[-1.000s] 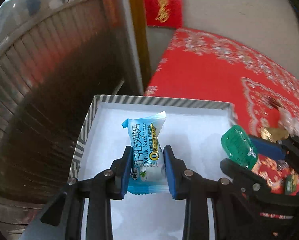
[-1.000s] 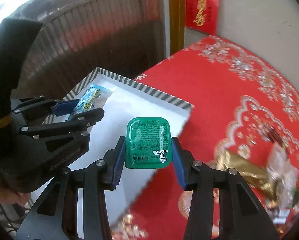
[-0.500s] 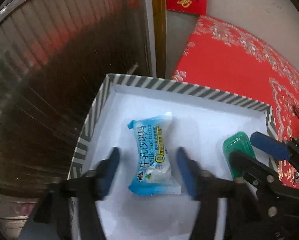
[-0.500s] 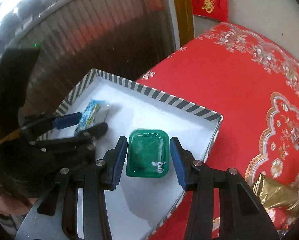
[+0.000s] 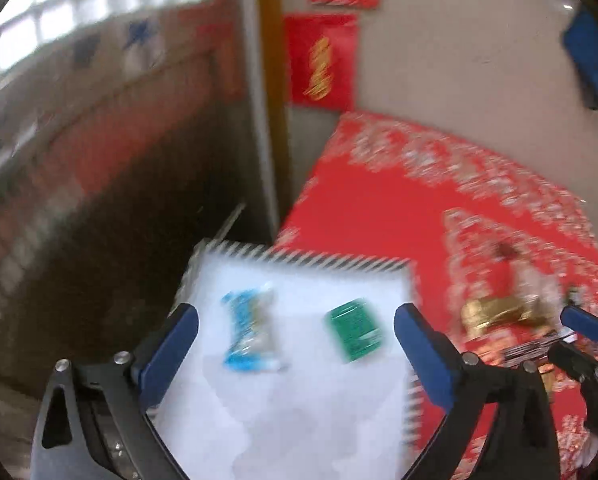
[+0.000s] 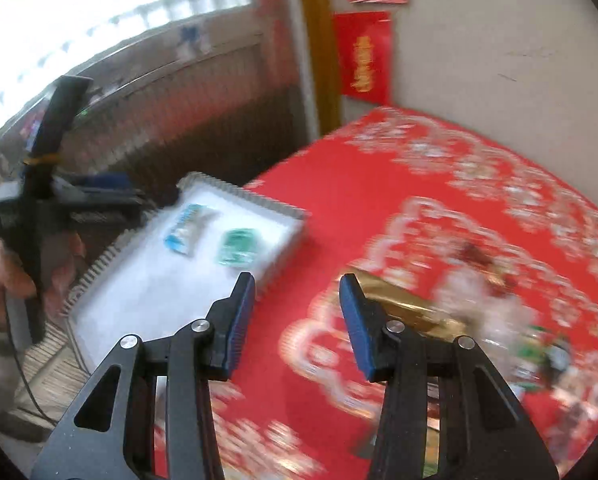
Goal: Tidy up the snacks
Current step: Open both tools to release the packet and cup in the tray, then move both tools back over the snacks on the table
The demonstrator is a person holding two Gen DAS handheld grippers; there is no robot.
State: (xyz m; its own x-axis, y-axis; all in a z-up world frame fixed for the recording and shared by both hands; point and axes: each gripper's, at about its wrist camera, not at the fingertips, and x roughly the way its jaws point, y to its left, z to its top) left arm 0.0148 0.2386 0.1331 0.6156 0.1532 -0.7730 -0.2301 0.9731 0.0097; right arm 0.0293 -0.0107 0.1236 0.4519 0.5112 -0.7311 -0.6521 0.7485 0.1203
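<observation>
A red patterned tablecloth [image 6: 379, 208] covered the table, bearing a striped-rim white tray [image 6: 291, 236] at nine o'clock and a gold wrapper [image 6: 411, 308] at three.

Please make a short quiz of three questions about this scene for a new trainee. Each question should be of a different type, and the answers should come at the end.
1. True or false: the green cup lies inside the striped tray.
2. What do the right tongs hold? A) a spoon B) nothing C) a bottle
3. Fill in: in the left wrist view, the blue packet lies to the ___ of the green cup.

Key: 1 true; 2 B; 3 left.
</observation>
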